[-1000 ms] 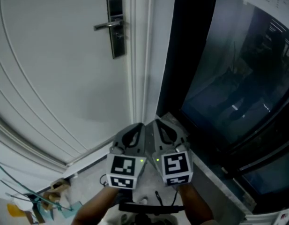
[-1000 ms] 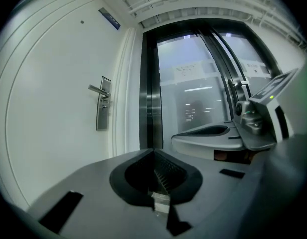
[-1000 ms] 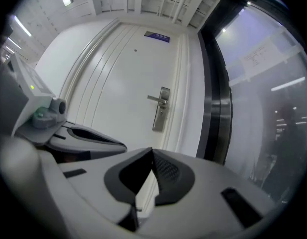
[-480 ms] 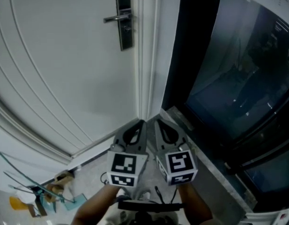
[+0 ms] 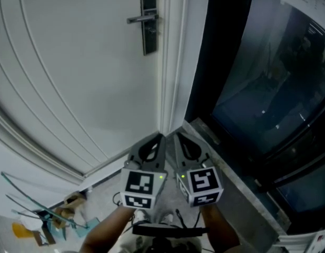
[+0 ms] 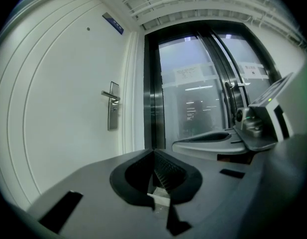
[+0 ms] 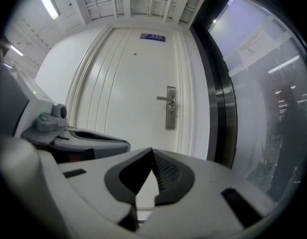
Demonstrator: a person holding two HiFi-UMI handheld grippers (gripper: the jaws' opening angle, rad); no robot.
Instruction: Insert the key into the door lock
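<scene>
The white door [image 5: 72,78] carries a dark metal lock plate [image 5: 149,20] with a lever handle [image 5: 141,19] at the top of the head view. My left gripper [image 5: 159,138] and right gripper [image 5: 177,137] are side by side low in the head view, well below the lock and pointing at the door's foot. Both are shut, with their jaws meeting at the tips. No key shows in any view. The lock plate [image 6: 113,112] appears far off in the left gripper view beyond the left gripper [image 6: 154,153]. It also appears as a lock plate [image 7: 170,114] ahead of the right gripper [image 7: 152,152].
A white door frame [image 5: 173,62] separates the door from a dark glass panel [image 5: 267,78] on the right. A grey sill [image 5: 230,178] runs along the glass at floor level. Loose clutter [image 5: 41,220] with thin teal rods lies on the floor at lower left.
The lock plate and door frame have slid to the right in the head view. Both grippers stay shut, side by side, in nearly the same place.
</scene>
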